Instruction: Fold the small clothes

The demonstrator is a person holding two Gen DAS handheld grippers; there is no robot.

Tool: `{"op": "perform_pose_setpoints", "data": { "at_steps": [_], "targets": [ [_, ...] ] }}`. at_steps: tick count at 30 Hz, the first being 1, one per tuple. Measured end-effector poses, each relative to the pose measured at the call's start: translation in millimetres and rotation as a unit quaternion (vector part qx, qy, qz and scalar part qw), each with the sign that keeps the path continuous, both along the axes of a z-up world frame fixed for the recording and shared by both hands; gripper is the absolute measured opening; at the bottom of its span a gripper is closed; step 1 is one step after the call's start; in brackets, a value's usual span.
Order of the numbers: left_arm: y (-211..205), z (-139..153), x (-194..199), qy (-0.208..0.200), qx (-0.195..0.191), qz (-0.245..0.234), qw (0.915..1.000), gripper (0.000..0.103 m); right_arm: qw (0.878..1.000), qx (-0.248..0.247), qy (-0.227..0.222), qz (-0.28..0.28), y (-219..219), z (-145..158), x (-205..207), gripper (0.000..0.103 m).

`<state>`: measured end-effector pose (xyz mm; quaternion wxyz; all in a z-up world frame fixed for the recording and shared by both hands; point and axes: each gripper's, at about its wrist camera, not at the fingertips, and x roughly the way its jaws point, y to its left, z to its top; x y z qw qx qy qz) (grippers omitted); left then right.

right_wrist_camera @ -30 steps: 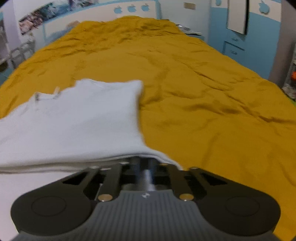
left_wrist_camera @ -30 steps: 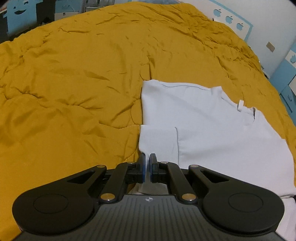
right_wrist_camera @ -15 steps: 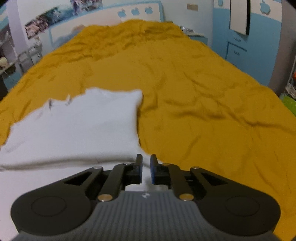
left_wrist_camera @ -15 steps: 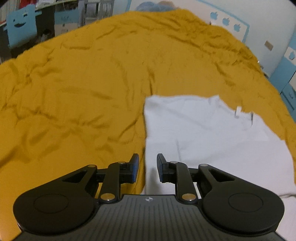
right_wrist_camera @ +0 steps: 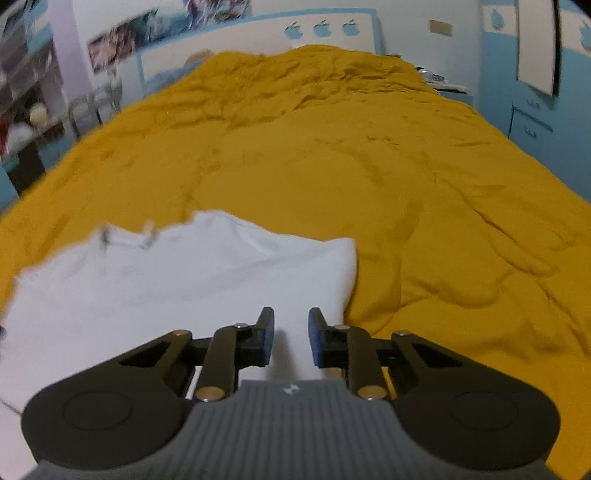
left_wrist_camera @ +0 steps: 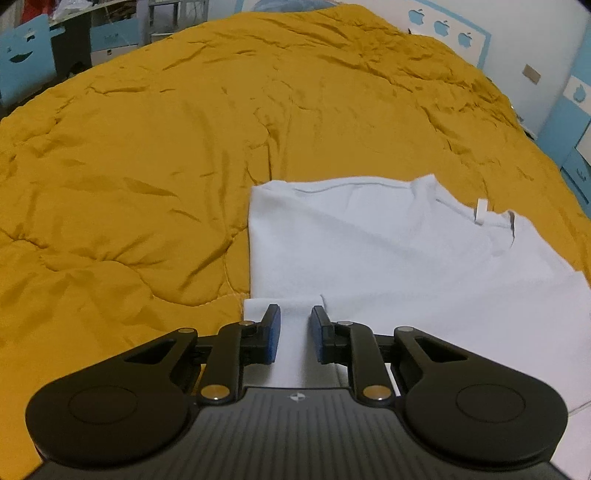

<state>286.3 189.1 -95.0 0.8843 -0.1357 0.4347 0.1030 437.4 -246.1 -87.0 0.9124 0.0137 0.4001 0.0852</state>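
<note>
A small white T-shirt (left_wrist_camera: 406, 266) lies on the mustard quilt (left_wrist_camera: 147, 177), its sides folded in and its neck label (left_wrist_camera: 480, 212) on top. My left gripper (left_wrist_camera: 295, 314) hovers open over the shirt's near left corner, above a folded sleeve flap (left_wrist_camera: 258, 308); cloth shows in the gap, but the pads do not press it. In the right wrist view the shirt (right_wrist_camera: 184, 280) fills the lower left. My right gripper (right_wrist_camera: 290, 317) is over its near right edge, jaws opening, with cloth below them and nothing pinched.
The quilt (right_wrist_camera: 406, 184) spreads wide beyond and beside the shirt. Blue-and-white furniture (right_wrist_camera: 535, 122) stands along the right, a headboard wall with apple shapes (right_wrist_camera: 321, 27) at the far end, shelves (right_wrist_camera: 29, 110) at the left.
Both grippers were shut on the shirt's near edge a second ago and have let go. The lifted cloth now lies flat. The right gripper has shifted sideways over the shirt.
</note>
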Motion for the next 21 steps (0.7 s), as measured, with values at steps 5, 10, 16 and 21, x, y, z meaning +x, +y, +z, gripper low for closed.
{"op": "perform_pose_setpoints", "data": {
  "at_steps": [5, 10, 16, 21],
  "targets": [
    [2, -16, -5, -0.004, 0.0, -0.007, 1.0, 0.024, 0.999, -0.012, 0.045, -0.025, -15, -39, 20, 0.0],
    [-5, -22, -4, -0.003, 0.033, -0.018, 0.9993, 0.025, 0.997, -0.01, 0.053, -0.061, -27, -55, 26, 0.0],
    [4, -2, -16, -0.018, 0.035, 0.0, 0.9992, 0.025, 0.997, -0.042, 0.046, -0.049, -22, -39, 16, 0.0],
    [11, 20, -39, -0.041, 0.028, -0.012, 0.9987, 0.025, 0.999, -0.04, 0.016, -0.023, -22, -3, -22, 0.0]
  ]
}}
